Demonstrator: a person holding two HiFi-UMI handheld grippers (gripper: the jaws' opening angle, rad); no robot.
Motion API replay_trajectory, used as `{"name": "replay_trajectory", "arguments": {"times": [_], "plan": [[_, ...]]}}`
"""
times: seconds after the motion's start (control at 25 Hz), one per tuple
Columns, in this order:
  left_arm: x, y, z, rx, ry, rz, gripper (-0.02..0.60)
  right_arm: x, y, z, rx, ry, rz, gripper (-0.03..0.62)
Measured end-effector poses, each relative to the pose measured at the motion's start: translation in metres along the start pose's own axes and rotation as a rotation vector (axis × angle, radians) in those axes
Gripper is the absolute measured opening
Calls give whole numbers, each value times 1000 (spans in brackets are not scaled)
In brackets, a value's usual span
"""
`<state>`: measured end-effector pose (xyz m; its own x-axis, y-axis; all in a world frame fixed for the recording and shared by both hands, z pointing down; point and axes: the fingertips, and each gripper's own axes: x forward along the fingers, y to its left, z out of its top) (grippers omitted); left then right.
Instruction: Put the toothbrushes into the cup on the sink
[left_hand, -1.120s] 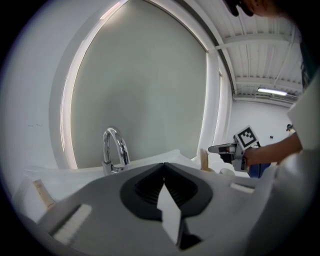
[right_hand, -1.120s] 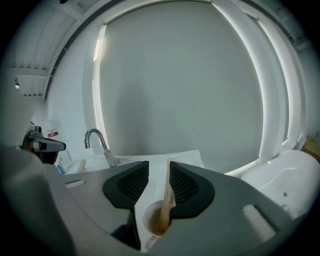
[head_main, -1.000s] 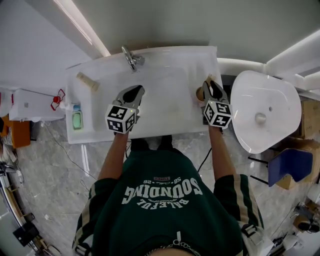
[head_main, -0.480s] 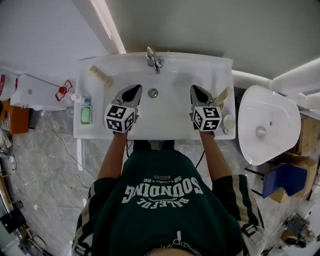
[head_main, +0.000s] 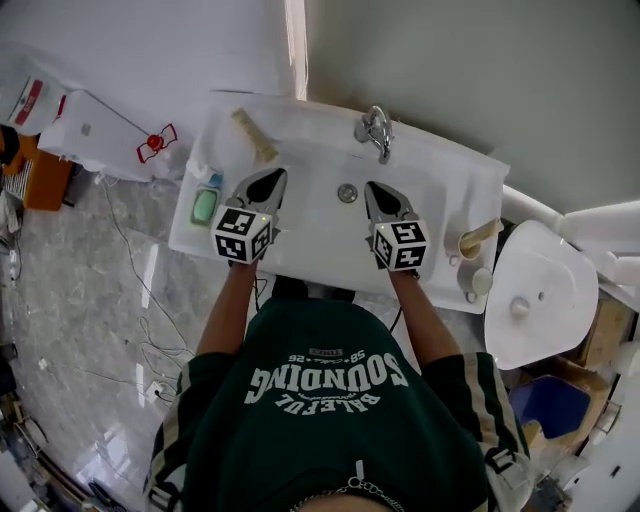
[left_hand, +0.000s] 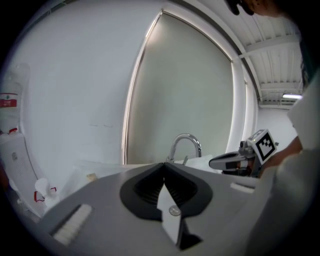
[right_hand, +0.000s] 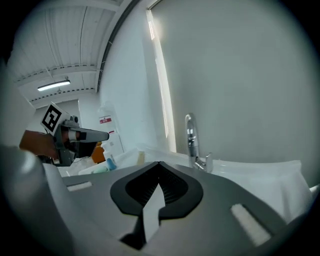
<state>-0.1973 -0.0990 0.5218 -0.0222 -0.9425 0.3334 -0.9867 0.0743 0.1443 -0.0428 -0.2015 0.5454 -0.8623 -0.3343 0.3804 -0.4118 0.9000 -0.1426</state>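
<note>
Hovering over the near rim of the sink (head_main: 310, 258), the left gripper (head_main: 268, 184) and right gripper (head_main: 374, 190) both have jaws pressed together, nothing between them. At three o'clock from the right gripper, well apart, what looks like a tan cup (head_main: 467, 243) holds a slanting tan stick (head_main: 489, 229). Farther, at eleven o'clock from the left gripper, a tan toothbrush-like piece (head_main: 255, 135) rests on the rim, clear of its tips.

left gripper (head_main: 270, 178): my jaws together, empty, left of tap (head_main: 375, 130) | right gripper (head_main: 373, 190): my jaws together, empty, just below tap | both point forward
</note>
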Motion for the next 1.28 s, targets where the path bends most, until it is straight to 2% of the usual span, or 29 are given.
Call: {"name": "replay_trajectory", "arguments": {"times": [0.24,0.44,0.68,0.84,0.92,1.04,1.12,1.28], "plan": [[-28,52,-11,-45,-2,64,51,51,59,-3,-22,62,112,3],[-42,82,-26,-78,7,88,51,99,106,6,-70,99,218,3],[-43,104,-45,-106,28,70,51,165,135,27,-86,116,250,3],[-40,108,-58,-78,61,42,51,207,149,37,-99,132,282,3],[-39,111,-66,-90,69,29,51,229,155,33,-108,176,309,5],[-41,117,-77,-110,81,20,51,265,161,20,-130,282,326,89],[-43,120,-84,-125,94,19,51,291,164,7,-148,358,333,122],[-42,124,-93,-129,120,-9,51,341,167,-21,-164,492,341,131]]}}
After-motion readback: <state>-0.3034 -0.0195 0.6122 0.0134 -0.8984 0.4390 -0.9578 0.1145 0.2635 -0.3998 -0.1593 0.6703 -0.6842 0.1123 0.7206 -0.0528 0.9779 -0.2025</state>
